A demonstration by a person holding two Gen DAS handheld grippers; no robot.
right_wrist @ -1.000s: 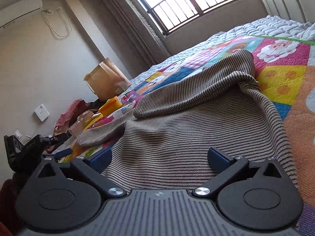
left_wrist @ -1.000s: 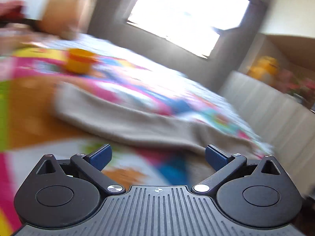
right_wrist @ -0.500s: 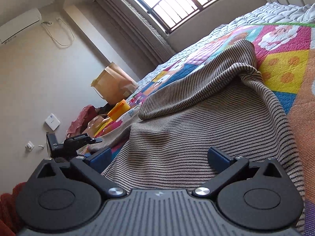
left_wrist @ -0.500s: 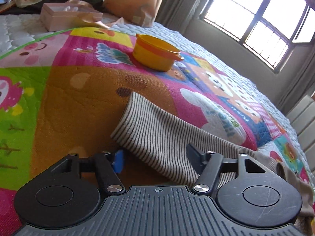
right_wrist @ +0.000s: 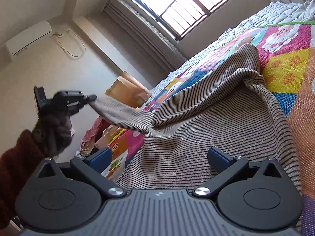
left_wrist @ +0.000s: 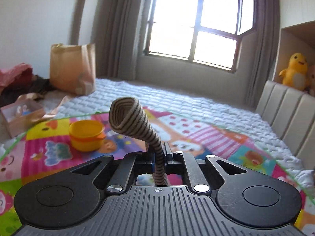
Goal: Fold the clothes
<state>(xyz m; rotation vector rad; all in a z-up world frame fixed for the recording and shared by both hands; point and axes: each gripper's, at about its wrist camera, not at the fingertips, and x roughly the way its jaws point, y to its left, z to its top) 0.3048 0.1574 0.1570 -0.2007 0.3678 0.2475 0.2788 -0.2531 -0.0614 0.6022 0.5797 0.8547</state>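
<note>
Left gripper [left_wrist: 158,157]: jaws closed on the sleeve [left_wrist: 135,122] just behind its cuff; the cuff stands up past the tips toward 12 o'clock, lifted clear of the bed.
Right gripper [right_wrist: 159,155]: jaws wide open, holding nothing, hovering low over the sweater [right_wrist: 226,129] body.
Sweater: striped knit, spread on the mat [right_wrist: 285,72] on the bed; one bunched fold at 1 o'clock in the right view; the sleeve runs taut to the left gripper at 10 o'clock.
Risk, slip: the pinch takes only a narrow bit of knit; a hard pull could draw the cuff out of the jaws.
Risk, drag: nothing pins the body; tension along the sleeve could shift the whole sweater and deepen the bunching, giving a crooked fold.
Risk, cup [left_wrist: 86,135]: at 10 o'clock beyond the left jaws; a low sleeve sweep could knock it.
Far: bag [left_wrist: 72,68] at 11 o'clock, unlikely to interfere.
</note>
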